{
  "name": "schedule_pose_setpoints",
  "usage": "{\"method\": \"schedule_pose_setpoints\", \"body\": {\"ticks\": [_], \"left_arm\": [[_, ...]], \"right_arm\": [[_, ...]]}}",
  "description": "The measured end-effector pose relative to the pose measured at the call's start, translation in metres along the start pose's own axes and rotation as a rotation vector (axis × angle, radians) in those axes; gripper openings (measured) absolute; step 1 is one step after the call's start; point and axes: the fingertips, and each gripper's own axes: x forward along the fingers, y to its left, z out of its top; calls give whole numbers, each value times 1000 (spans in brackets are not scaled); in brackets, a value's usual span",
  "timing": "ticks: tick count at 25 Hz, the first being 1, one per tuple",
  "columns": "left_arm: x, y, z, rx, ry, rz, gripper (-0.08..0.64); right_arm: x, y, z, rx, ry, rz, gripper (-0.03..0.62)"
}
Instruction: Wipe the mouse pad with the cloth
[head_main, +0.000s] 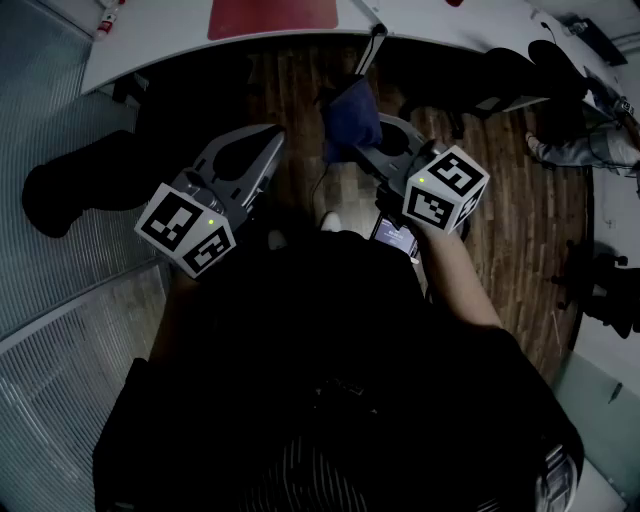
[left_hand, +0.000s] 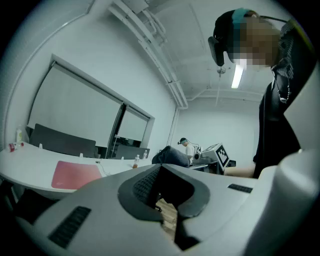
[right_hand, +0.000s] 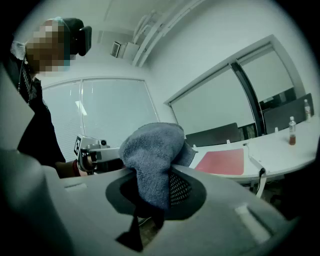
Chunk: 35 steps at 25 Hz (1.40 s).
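- Now the right gripper (head_main: 372, 150) is clamped on the blue cloth (head_main: 352, 118), above the wood floor (head_main: 520, 200).
- Left gripper (head_main: 268, 140): jaws together, empty.
- Red pad (head_main: 270, 18) lies on the curved white desk (head_main: 170, 38), well apart from both.

The floor (head_main: 520, 180) is of dark wooden planks, and at the left a pale ribbed surface (head_main: 60, 330) lies beside it. A white curved table (left_hand: 25, 172) stands before a large window (left_hand: 75, 112) with its blind down. Dark chair backs (left_hand: 60, 142) show behind the table. The walls (left_hand: 210, 125) are white. White pipes (left_hand: 155, 55) run along the ceiling, where one long lamp (left_hand: 237, 75) is lit. A glass wall (right_hand: 115, 110) with fine stripes closes another side.
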Motion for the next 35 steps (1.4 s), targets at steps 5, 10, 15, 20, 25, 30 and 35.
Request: {"method": "schedule_pose_setpoints", "body": {"ticks": [5,10,15,20,25,30,35], "left_arm": [[7,2,-7,27,22,19,8],[12,5,-11,5,27,33,8],[16,7,-28,-34,47,45,8],[34,5,-40,44,116,83,8],[39,-2,-47,23,100,31,8],[47,9,-53,0,109,34,8],[30,-3,-73,-39,83,21,8]], "right_arm": [[2,-14,-13,27,7,22,64],[6,-17,-14,54,-29,88,67],[6,-24,-25,72,-53,128,67],[-4,-45,-33,109,-62,142,69],[-2,-55,-51,110,-69,136,69],[-11,-70,-48,125,-87,119,69],[-23,-54,-72,129,-68,90,69]]}}
